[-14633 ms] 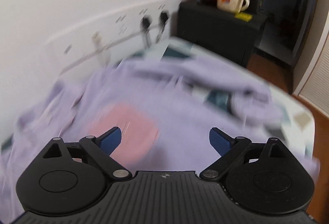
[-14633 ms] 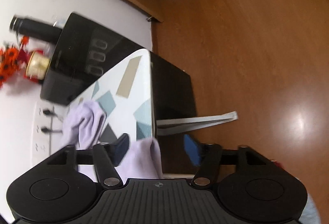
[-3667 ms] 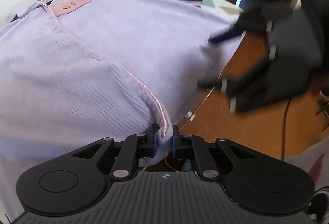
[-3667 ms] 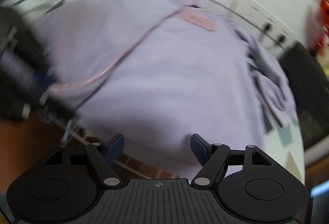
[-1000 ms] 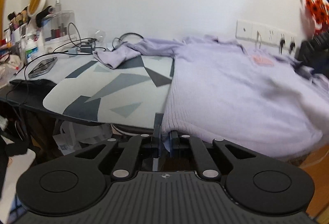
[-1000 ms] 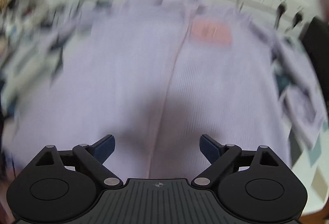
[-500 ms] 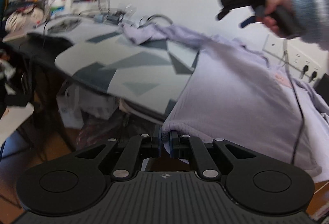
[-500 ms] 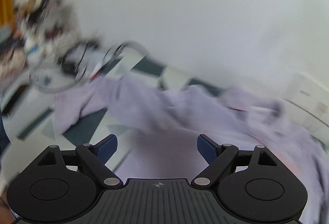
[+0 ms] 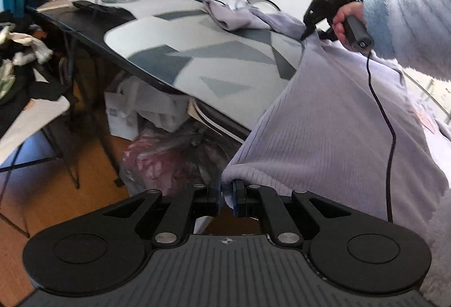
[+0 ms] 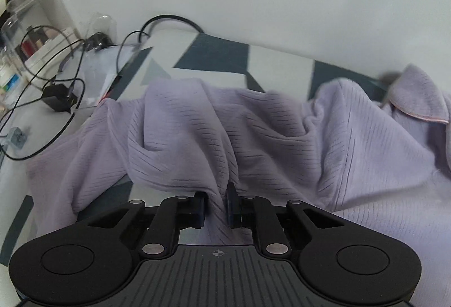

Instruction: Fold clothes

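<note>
Left wrist view: our left gripper (image 9: 227, 198) pinches the lilac garment's (image 9: 332, 121) hem; our right gripper (image 10: 215, 207) has just closed, clamping its shoulder.

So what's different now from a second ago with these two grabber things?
The right gripper swept across to the far side of the lilac top and its jaws have just closed on the cloth near the sleeve. The left gripper stays clamped on the hem corner.

L tool (image 9: 227, 198) clamped; R tool (image 10: 215, 208) just closed, both pinching fabric.
</note>
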Motion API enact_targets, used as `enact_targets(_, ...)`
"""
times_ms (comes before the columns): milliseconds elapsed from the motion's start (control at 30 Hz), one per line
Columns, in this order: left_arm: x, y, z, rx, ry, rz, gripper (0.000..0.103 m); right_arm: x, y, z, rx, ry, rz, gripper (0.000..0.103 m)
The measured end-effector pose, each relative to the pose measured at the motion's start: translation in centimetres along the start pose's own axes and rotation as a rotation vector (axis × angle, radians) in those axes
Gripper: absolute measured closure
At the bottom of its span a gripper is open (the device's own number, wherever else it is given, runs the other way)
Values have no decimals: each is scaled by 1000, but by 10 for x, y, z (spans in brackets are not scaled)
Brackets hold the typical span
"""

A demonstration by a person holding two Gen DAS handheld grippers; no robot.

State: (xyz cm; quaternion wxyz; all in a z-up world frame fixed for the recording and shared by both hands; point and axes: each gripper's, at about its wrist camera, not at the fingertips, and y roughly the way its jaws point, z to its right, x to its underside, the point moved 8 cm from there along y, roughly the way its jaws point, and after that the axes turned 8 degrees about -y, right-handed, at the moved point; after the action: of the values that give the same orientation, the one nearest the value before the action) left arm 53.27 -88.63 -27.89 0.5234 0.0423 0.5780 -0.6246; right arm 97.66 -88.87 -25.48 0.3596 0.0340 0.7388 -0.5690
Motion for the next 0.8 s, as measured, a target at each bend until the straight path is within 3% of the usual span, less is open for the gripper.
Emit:
enact_targets(367, -43, 3, -27, -118, 22, 57, 95, -27, 27, -31, -60, 45, 65, 90)
enact_targets(400, -47, 5, -30, -118, 23, 48, 93, -28, 27, -33, -63, 49, 78, 83)
enact_targets(467, -53, 5, -29, -99, 30, 0, 88, -27, 22, -36, -43, 50, 103, 60)
enact_targets(500, -56, 4, -29, -91, 37, -19, 80, -25, 17, -37, -19, 49, 117, 33)
enact_targets(533, -57, -1, -29, -89, 55, -20, 72, -21, 5, -36, 24, 46, 146, 13)
enact_targets(600, -60, -16, -30, -94, 86, 0, 39, -8, -28, -32, 22, 44, 238, 11)
enact_targets(700, -64, -37, -37, -111, 110, 16, 37, 19, -79, -17, -9, 69, 315, 10)
enact_targets(800, -69, -51, -44, -92, 94, 12, 30, 54, -129, 25, -61, 156, 307, 8)
